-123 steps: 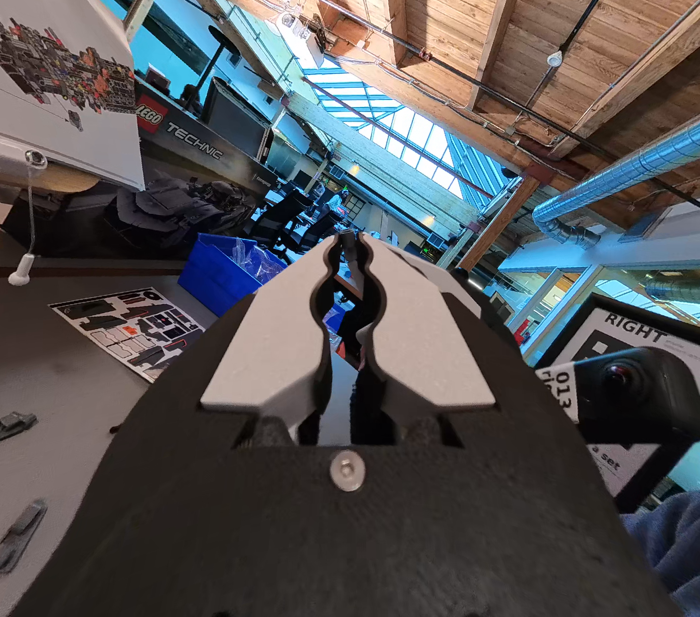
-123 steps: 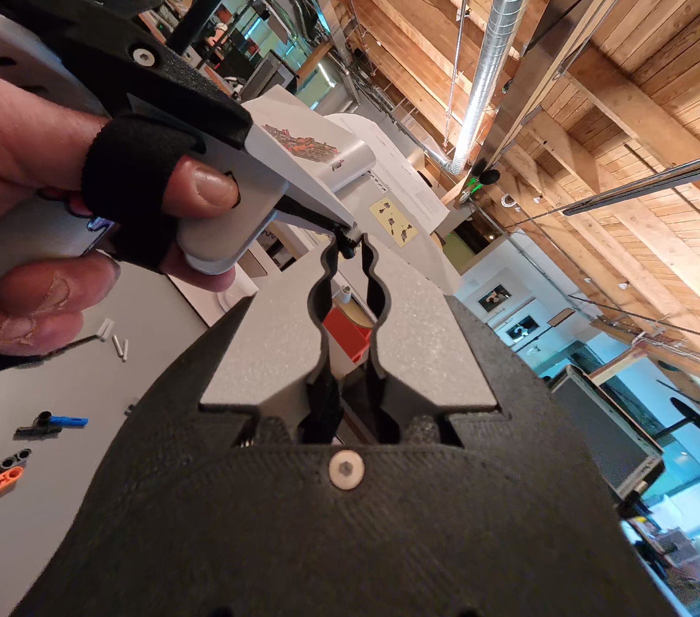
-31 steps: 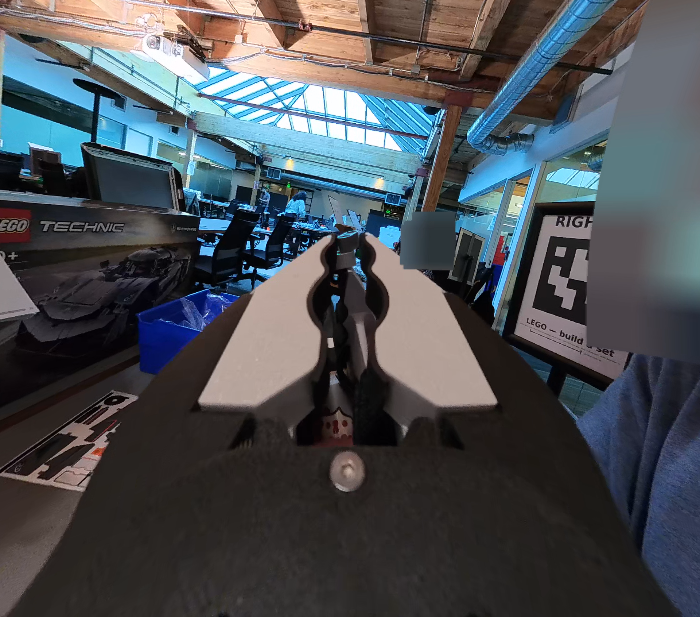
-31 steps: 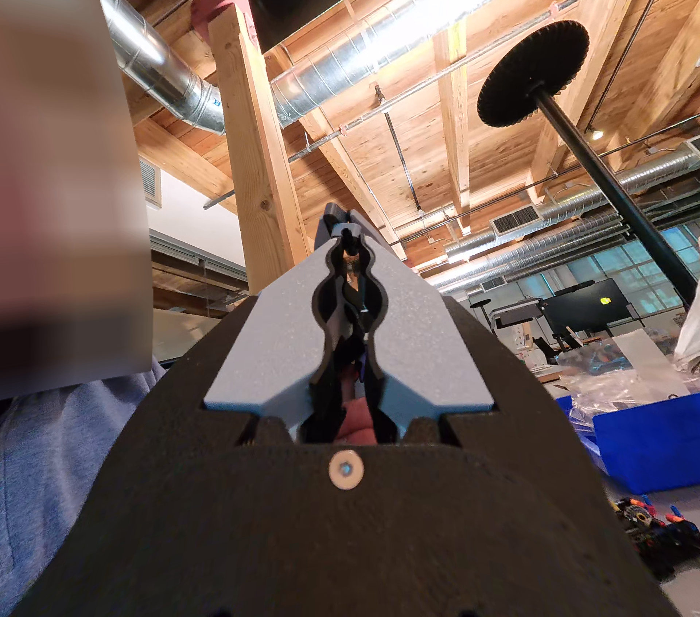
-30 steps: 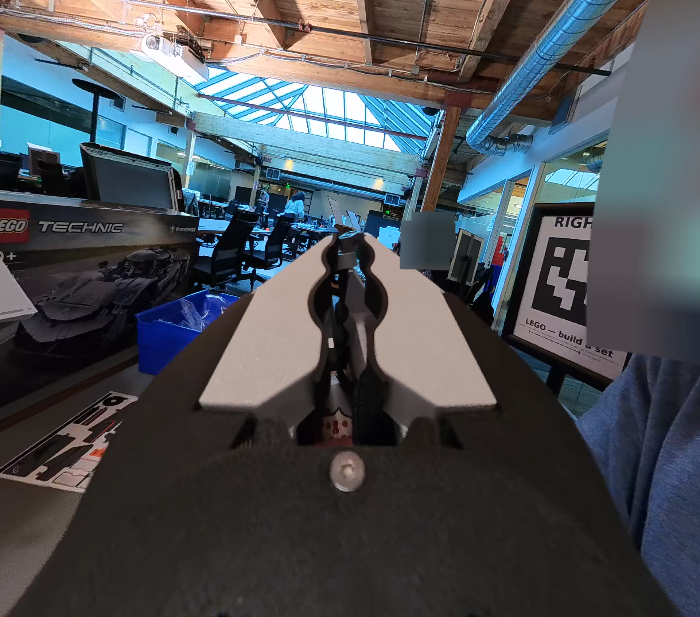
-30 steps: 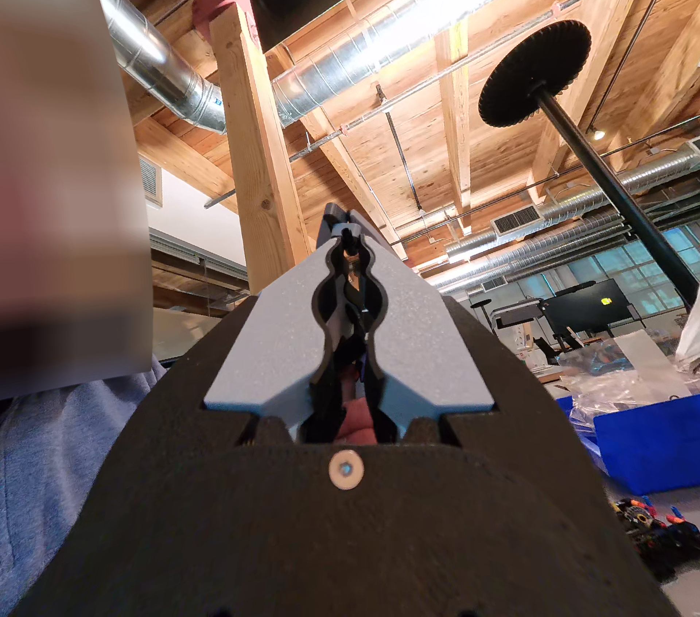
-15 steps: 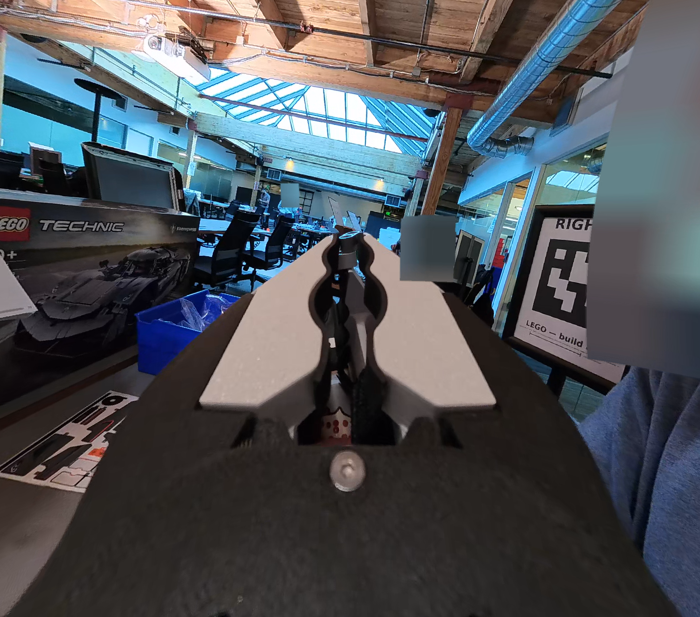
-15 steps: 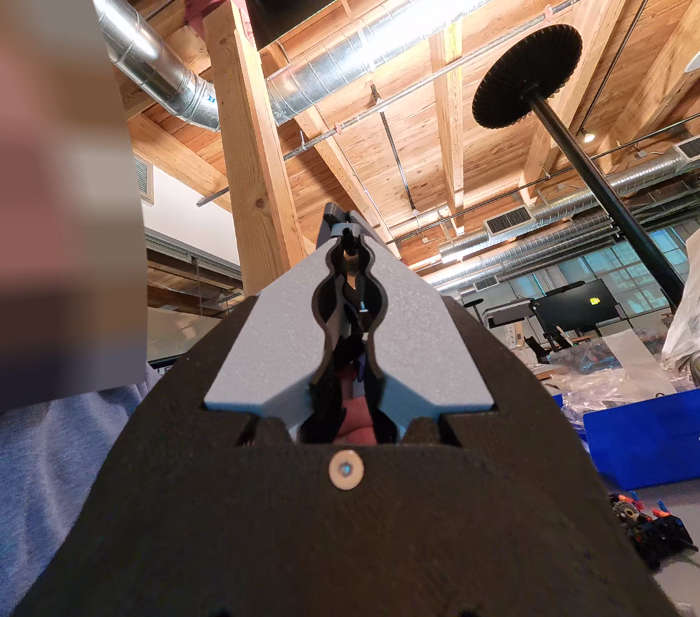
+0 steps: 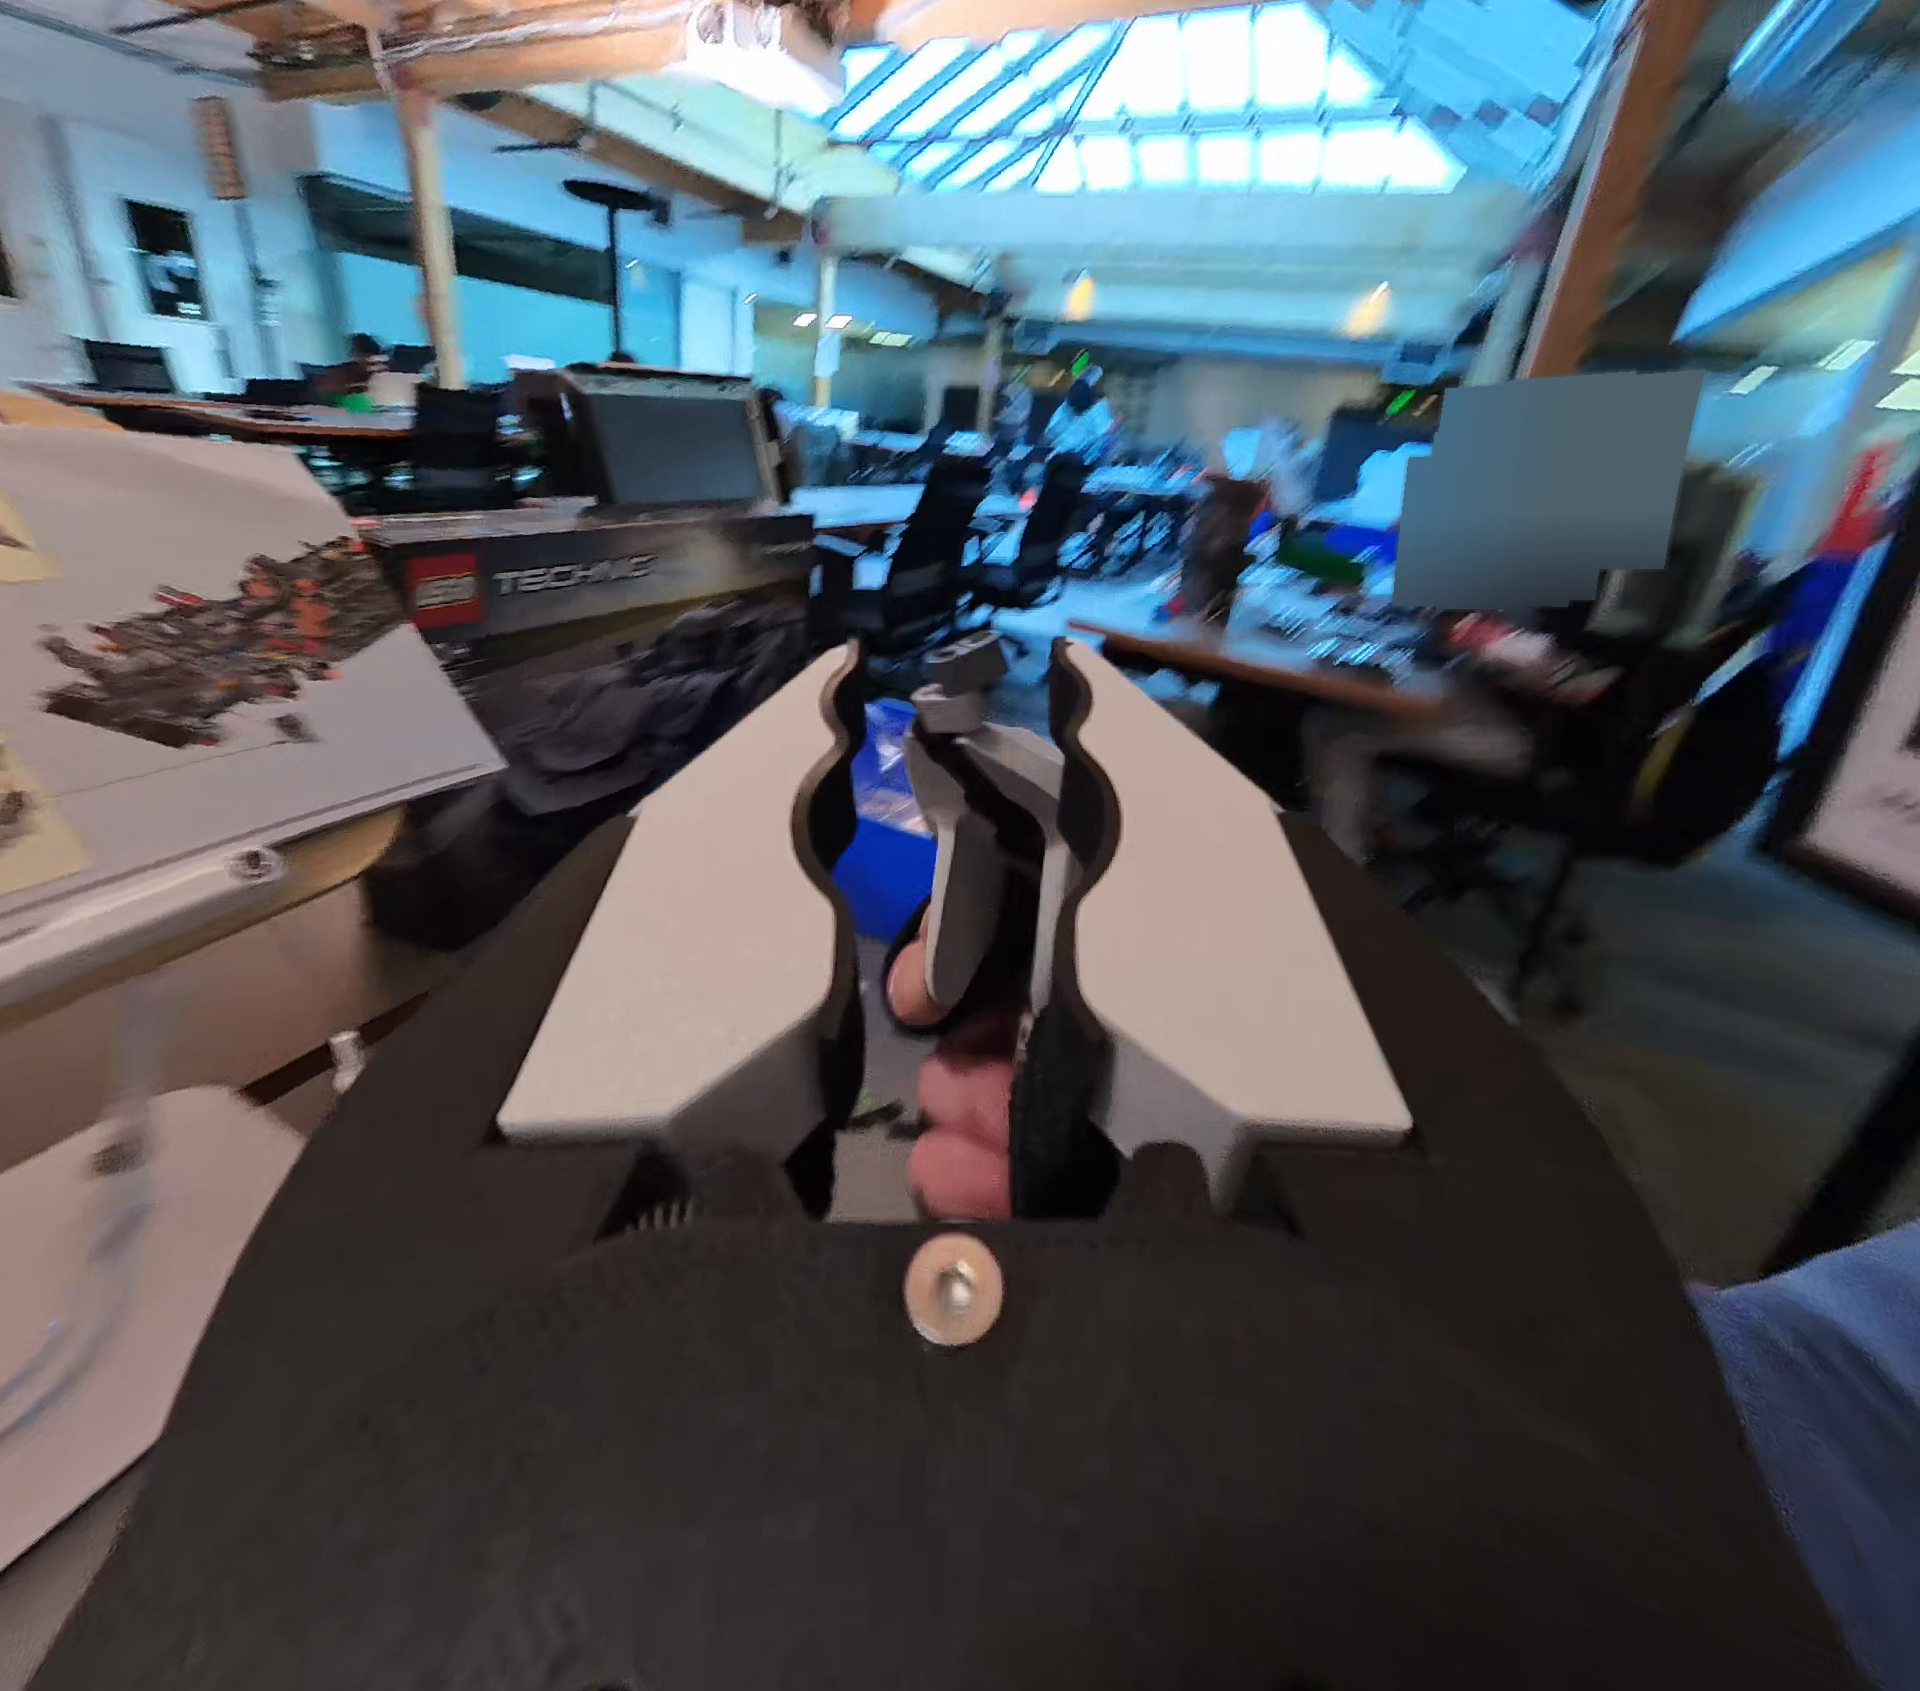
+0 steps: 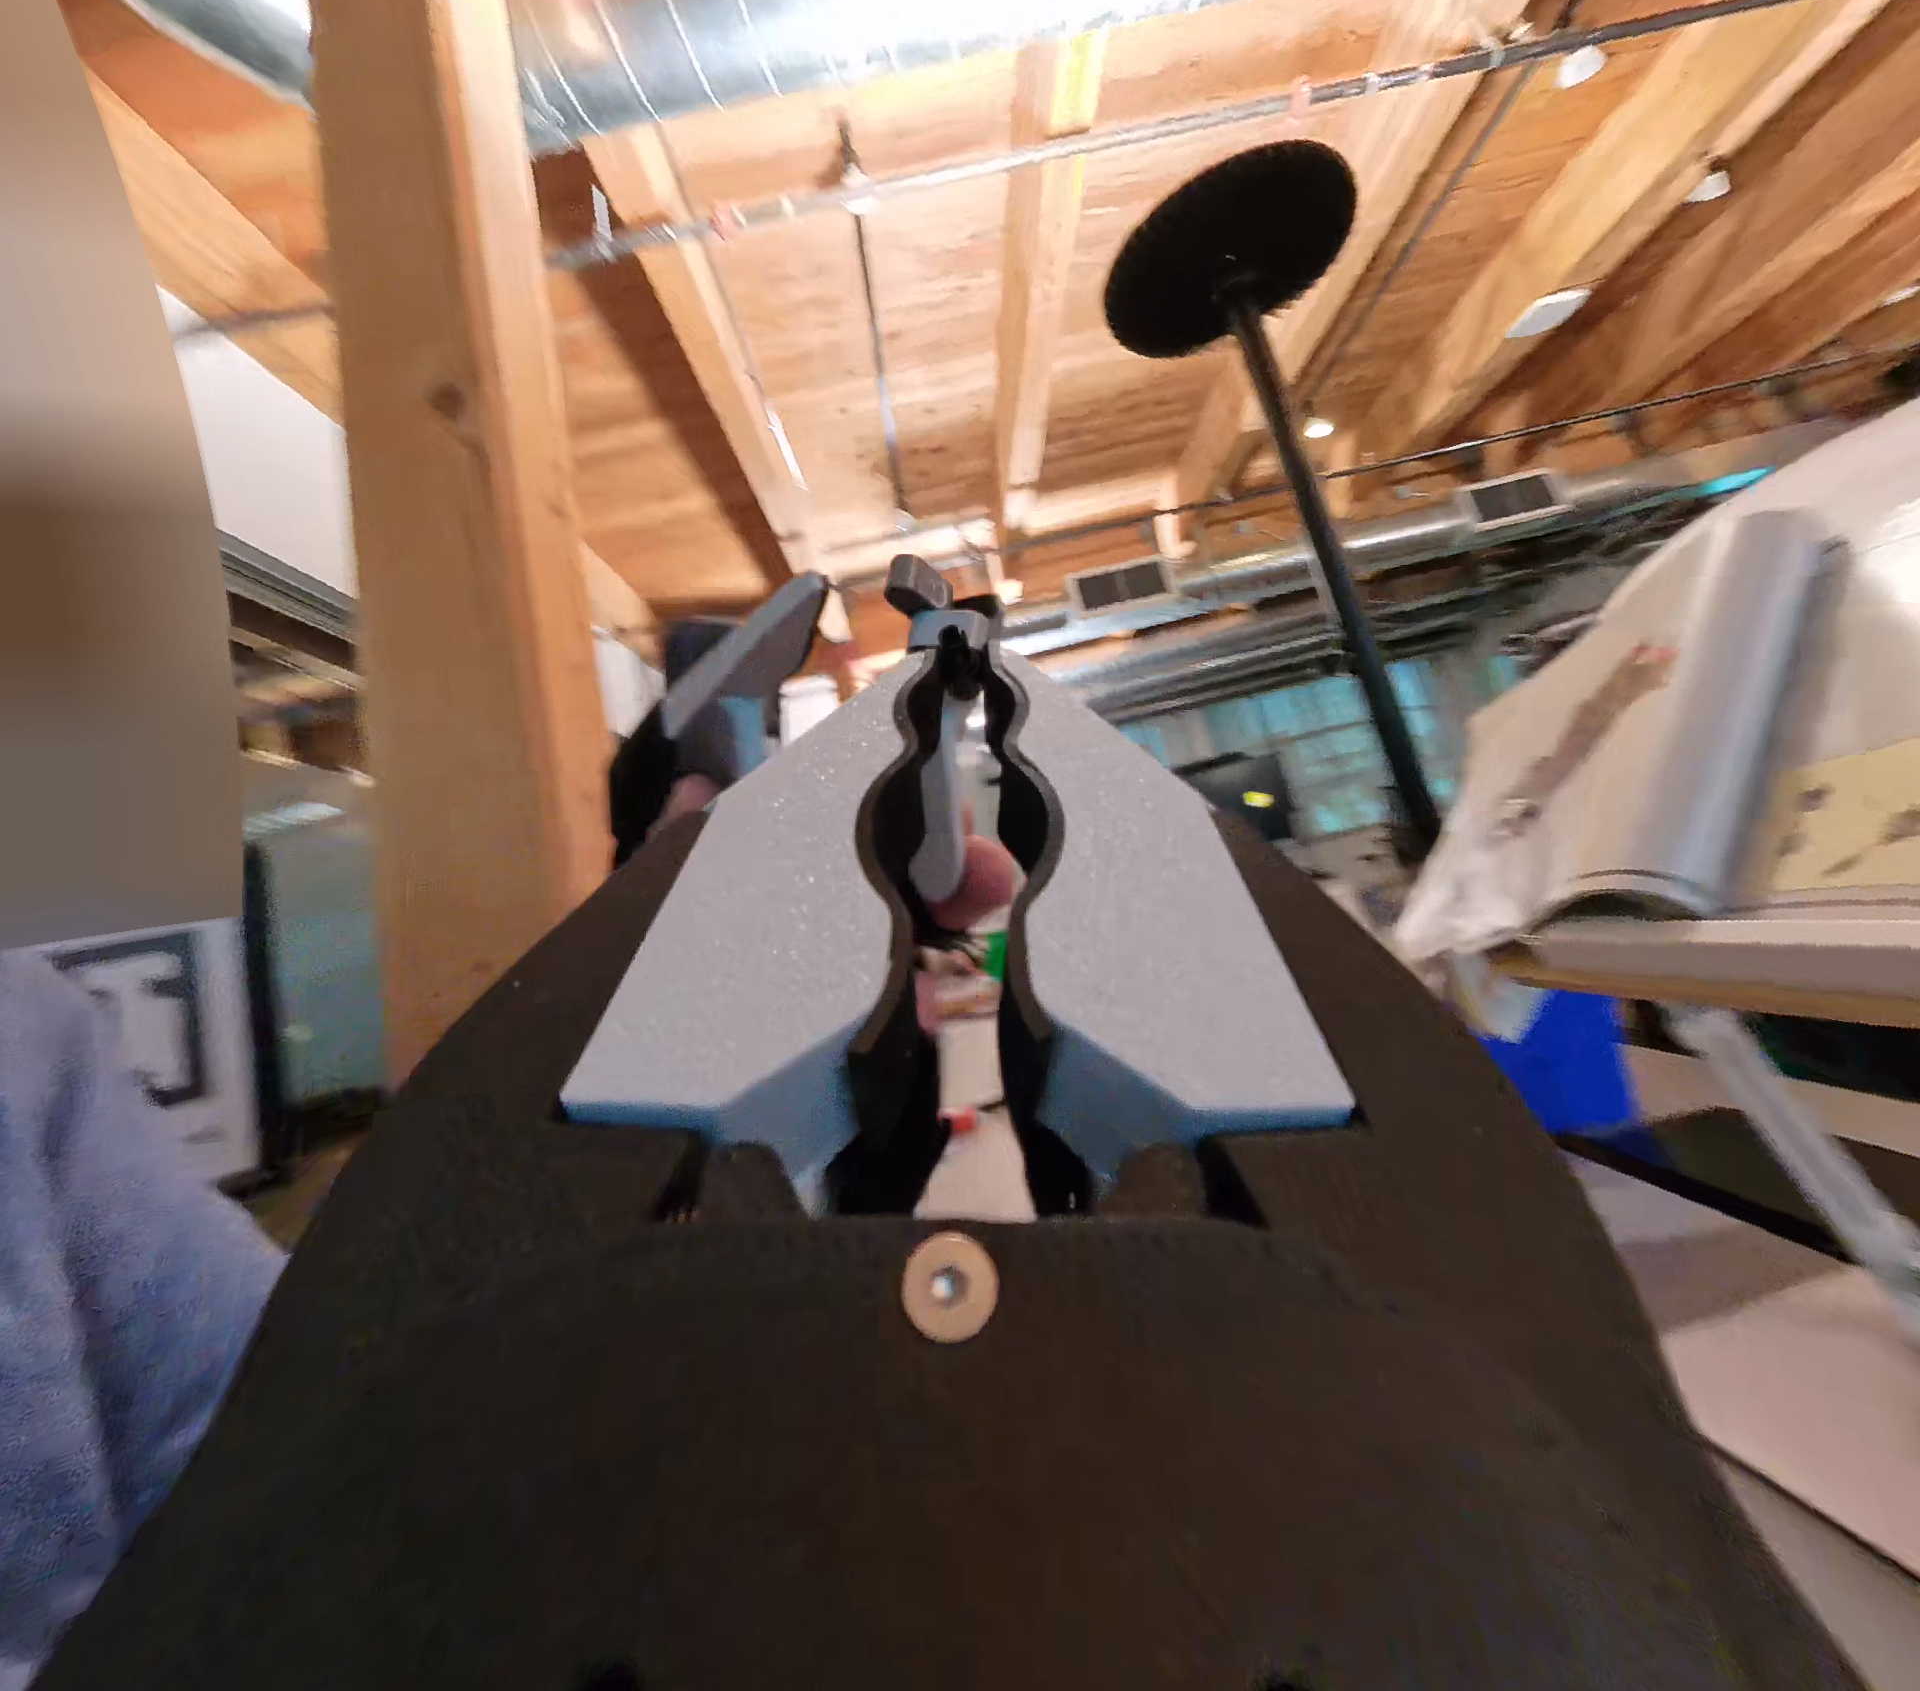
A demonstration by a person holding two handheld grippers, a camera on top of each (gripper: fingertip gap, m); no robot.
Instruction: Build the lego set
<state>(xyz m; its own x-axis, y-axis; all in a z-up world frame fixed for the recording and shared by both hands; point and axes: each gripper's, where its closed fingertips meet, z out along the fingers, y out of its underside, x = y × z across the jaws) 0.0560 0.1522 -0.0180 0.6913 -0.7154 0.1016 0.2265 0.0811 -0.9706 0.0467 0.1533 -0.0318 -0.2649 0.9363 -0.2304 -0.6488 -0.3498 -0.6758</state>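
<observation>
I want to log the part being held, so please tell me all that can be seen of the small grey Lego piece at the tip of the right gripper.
The small grey Lego piece looks like matt plastic. It is pinched at the very tips of the right gripper, with a darker grey end sticking up, tilted left. It is held high in the air. The left gripper stands open around it without touching. Motion blur hides its exact shape.

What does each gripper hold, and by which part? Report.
Left gripper: open, nothing. Right gripper: small grey piece, pinched by its near end at the fingertips.
</observation>
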